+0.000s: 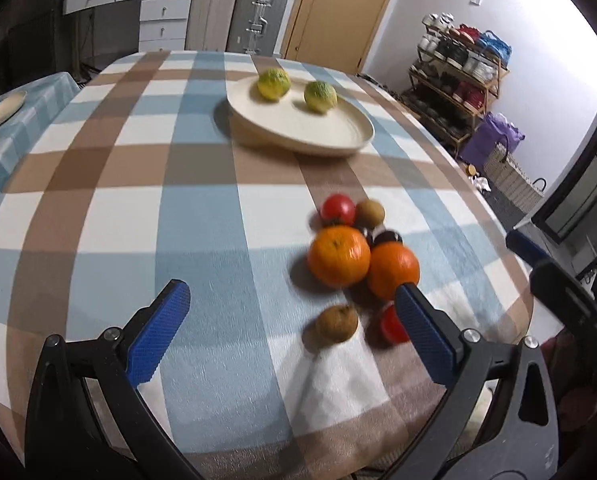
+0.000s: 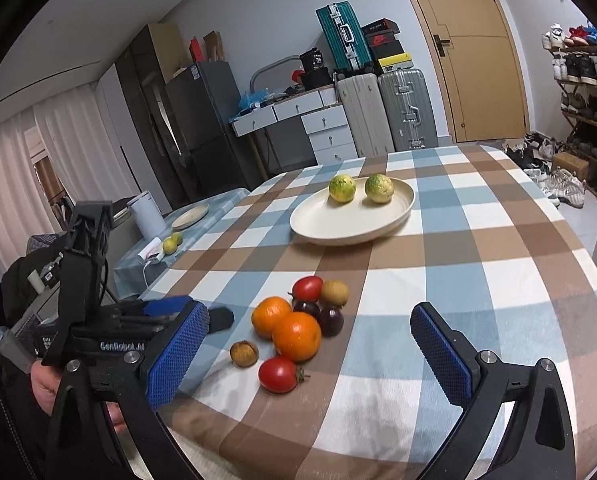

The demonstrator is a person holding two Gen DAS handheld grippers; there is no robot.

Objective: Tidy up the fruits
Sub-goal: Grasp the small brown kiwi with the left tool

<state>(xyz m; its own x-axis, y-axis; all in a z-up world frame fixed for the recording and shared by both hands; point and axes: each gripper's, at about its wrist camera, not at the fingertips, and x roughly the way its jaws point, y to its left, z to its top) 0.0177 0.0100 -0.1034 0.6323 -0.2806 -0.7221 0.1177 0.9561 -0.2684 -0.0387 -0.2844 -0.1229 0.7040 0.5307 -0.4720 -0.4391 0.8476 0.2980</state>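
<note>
The left gripper (image 1: pixel 294 312) is held wide open, nothing between its blue pads; the right gripper (image 2: pixel 310 336) is likewise spread wide and empty. Just ahead, a cluster of oranges (image 2: pixel 296 336), tomatoes (image 2: pixel 278 374), kiwis (image 2: pixel 334 292) and dark plums (image 2: pixel 330 320) is seen on the checked tablecloth (image 2: pixel 478 248). Farther off, two limes (image 2: pixel 342 188) are seen on a plate (image 2: pixel 338 224). In the left view one tomato is partly hidden by a pad, and the fruit is blurred.
</note>
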